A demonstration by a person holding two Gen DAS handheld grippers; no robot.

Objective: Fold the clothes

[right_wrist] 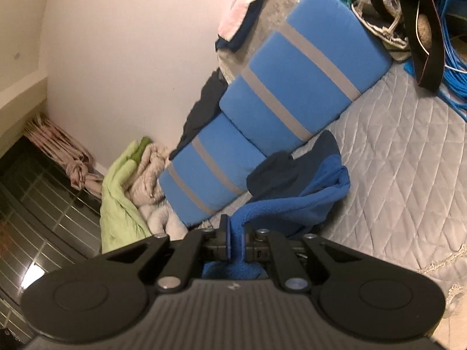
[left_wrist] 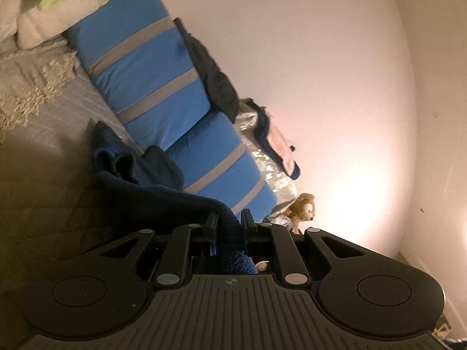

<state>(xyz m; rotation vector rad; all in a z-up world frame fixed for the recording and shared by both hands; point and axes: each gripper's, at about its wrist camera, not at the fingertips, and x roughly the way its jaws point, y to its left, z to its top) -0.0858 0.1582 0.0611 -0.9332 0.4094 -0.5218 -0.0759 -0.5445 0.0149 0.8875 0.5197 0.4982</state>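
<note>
Left gripper [left_wrist: 230,218]: low centre of the left wrist view; its jaws stand narrow, pinched on a fold of the blue fleece garment [left_wrist: 163,195], which passes between the fingers and back toward the camera.
Right gripper [right_wrist: 235,230]: low centre of the right wrist view; its jaws are nearly closed on another bunched edge of the blue fleece garment [right_wrist: 294,204].
Garment, left wrist view: dark navy in the dim light, it runs from the jaws up and left across the middle of the frame, with a crumpled mass against the blue cushions [left_wrist: 140,67].
Garment, right wrist view: brighter blue, it stretches from the jaws up and right to a gathered heap with a navy part at its top, lying on the bed [right_wrist: 408,157] just in front of the cushions.
Bed: a grey quilted cover with a diamond stitch, filling the right side of the right wrist view and the left side of the left wrist view.
Cushions: two blue ones with grey stripes [right_wrist: 306,70], end to end in a diagonal row between the bed and the wall.
Dark cloth [left_wrist: 216,78]: draped behind the cushions, against the wall.
Pink and navy clothing [left_wrist: 280,143]: lying on a shiny patterned cover beyond the cushions, centre right of the left wrist view.
Stuffed toy [left_wrist: 300,207]: tan, just right of the left gripper's fingers in the frame.
Green and cream bedding [right_wrist: 128,186]: heaped at the lower left of the cushions in the right wrist view.
Blue cable coil [right_wrist: 452,43]: upper right corner of the right wrist view.
</note>
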